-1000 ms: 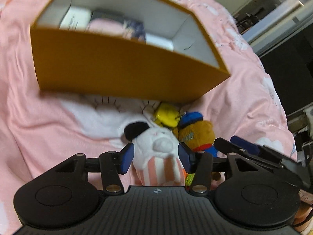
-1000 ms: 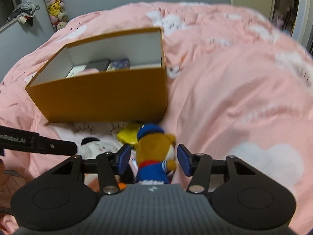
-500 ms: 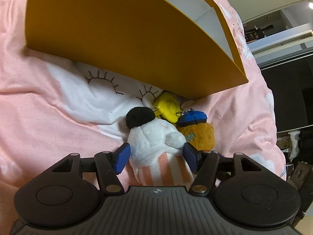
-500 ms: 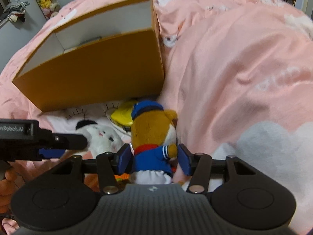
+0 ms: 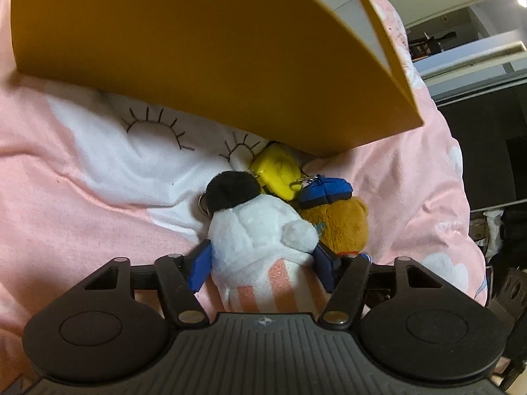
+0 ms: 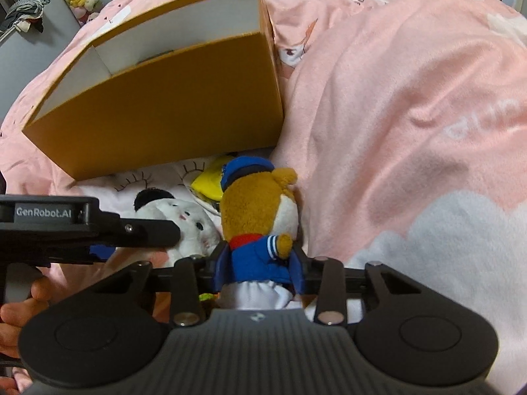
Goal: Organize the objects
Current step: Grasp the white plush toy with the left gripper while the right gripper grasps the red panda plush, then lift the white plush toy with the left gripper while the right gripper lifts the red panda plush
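A white plush with a black ear and pink-striped body point(image 5: 263, 240) lies on the pink bedspread; my left gripper point(image 5: 262, 265) is shut on it. The plush also shows in the right wrist view point(image 6: 184, 220). Beside it, a brown bear plush in a blue cap and blue jacket point(image 6: 260, 217) sits between the pads of my right gripper point(image 6: 260, 268), which is shut on its body. The bear also shows in the left wrist view point(image 5: 336, 217). A yellow toy point(image 5: 276, 171) lies just beyond both plushes. An orange box point(image 6: 164, 121) with a white inside stands right behind them.
The pink bedspread point(image 6: 395, 115) with white cloud patches rises in folds to the right of the box. The left gripper's body point(image 6: 66, 227) and the hand holding it cross the left of the right wrist view. Dark furniture point(image 5: 487, 131) stands off the bed's right side.
Both grippers have moved down and forward toward the plushes and the box. The right gripper's pads have closed onto the bear, and the left pads have pressed onto the white plush.
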`<action>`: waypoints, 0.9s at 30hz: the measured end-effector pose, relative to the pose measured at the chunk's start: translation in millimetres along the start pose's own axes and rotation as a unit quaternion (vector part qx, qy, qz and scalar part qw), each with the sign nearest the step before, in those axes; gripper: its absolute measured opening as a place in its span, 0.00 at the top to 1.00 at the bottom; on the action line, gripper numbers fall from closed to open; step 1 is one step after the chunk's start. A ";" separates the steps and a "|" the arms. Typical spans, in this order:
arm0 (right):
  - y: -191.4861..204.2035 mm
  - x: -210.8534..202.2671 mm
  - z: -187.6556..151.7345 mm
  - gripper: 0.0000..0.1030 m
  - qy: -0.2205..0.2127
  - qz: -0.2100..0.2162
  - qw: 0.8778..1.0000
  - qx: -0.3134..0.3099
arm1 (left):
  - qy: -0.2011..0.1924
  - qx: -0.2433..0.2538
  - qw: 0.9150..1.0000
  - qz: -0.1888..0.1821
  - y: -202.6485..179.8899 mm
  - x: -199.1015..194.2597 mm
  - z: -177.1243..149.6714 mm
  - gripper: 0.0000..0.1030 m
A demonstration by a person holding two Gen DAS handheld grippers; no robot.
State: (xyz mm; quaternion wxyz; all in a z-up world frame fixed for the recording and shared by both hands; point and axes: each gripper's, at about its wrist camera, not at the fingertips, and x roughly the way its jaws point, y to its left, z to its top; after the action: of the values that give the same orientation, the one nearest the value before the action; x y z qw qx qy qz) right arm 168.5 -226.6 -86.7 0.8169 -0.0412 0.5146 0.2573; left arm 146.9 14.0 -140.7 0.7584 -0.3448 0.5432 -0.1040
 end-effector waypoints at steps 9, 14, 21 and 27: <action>29.0 -26.2 15.0 0.82 -0.032 0.049 0.998 -0.015 | -0.098 0.104 0.990 0.016 -17.7 -67.4 -7.2 0.32; 55.2 -8.0 24.0 0.86 -0.019 0.070 0.996 -0.044 | -0.127 0.100 0.985 0.061 -3.3 -71.6 -6.3 0.32; 78.0 25.3 14.1 0.86 0.037 0.127 0.990 -0.054 | -0.088 0.051 0.989 0.108 22.0 -60.5 -2.5 0.30; 82.4 37.5 8.2 0.86 0.049 0.160 0.984 -0.054 | -0.078 0.086 0.978 0.171 13.2 -66.9 -10.3 0.26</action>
State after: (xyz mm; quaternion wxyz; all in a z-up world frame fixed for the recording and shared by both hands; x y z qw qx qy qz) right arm 149.8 -138.6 -98.9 0.7356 -0.0152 0.5393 0.4096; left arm 108.8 55.2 -100.5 0.8318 -0.1873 0.5224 0.0081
